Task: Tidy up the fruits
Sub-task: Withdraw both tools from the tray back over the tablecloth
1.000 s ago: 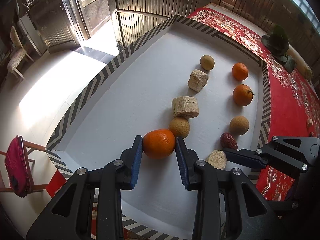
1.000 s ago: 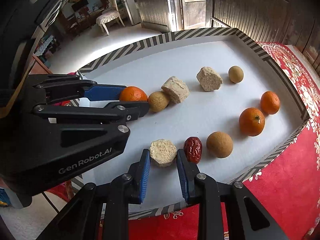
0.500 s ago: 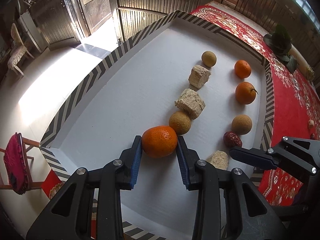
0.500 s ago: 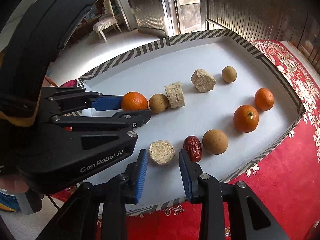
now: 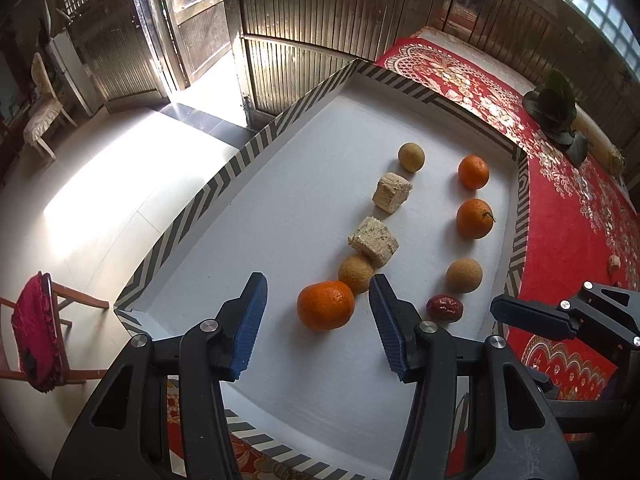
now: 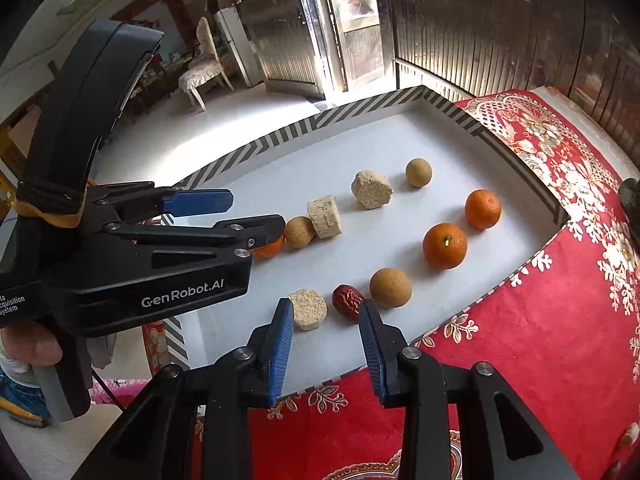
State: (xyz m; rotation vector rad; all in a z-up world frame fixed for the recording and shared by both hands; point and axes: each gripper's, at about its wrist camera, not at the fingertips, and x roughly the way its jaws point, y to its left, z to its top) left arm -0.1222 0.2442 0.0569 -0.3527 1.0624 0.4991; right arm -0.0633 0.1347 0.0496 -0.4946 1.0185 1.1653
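A white tray with a striped rim holds two rows of items. My left gripper is open, its fingers apart on either side of an orange that rests on the tray. Past it lie a brown round fruit, two beige cakes and another round fruit. The other row has two oranges, a round fruit and a red date. My right gripper is open, just short of a beige cake and the date.
The tray sits on a red patterned cloth. A dark green plant stands on the cloth beyond the tray. A chair with a red cushion stands on the floor at the left. The left gripper's body fills the right wrist view's left side.
My left gripper has opened and let go of the orange, which now rests on the tray. Both grippers have drawn back a little; the right one has opened wider.
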